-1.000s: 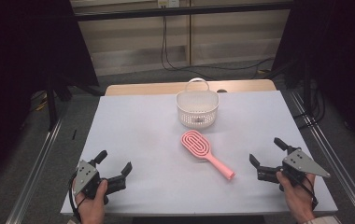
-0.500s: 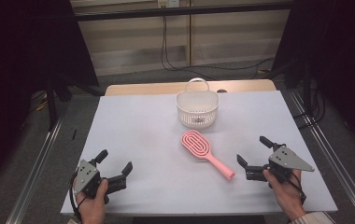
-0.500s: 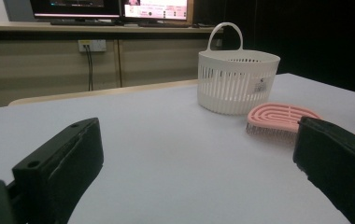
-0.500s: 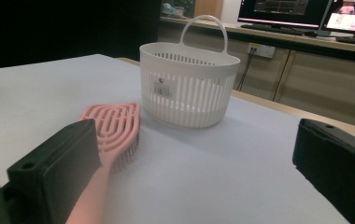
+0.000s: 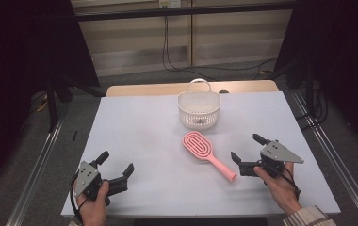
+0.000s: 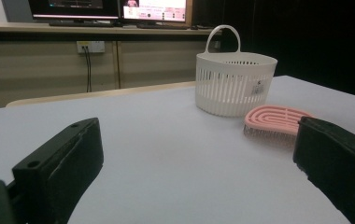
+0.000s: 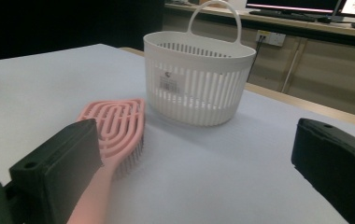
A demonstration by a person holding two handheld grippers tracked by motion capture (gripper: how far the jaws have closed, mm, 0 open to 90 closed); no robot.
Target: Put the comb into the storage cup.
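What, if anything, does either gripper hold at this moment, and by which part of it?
Nothing is held. The right gripper is open beside the handle end of the pink hairbrush; the left gripper is open over bare table.

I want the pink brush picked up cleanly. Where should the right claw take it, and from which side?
Probably the handle: it is narrow and straight, unlike the wide oval head. The brush lies flat, bristles down, handle end pointing at the open right claw, so come from the right, jaws either side of the handle.
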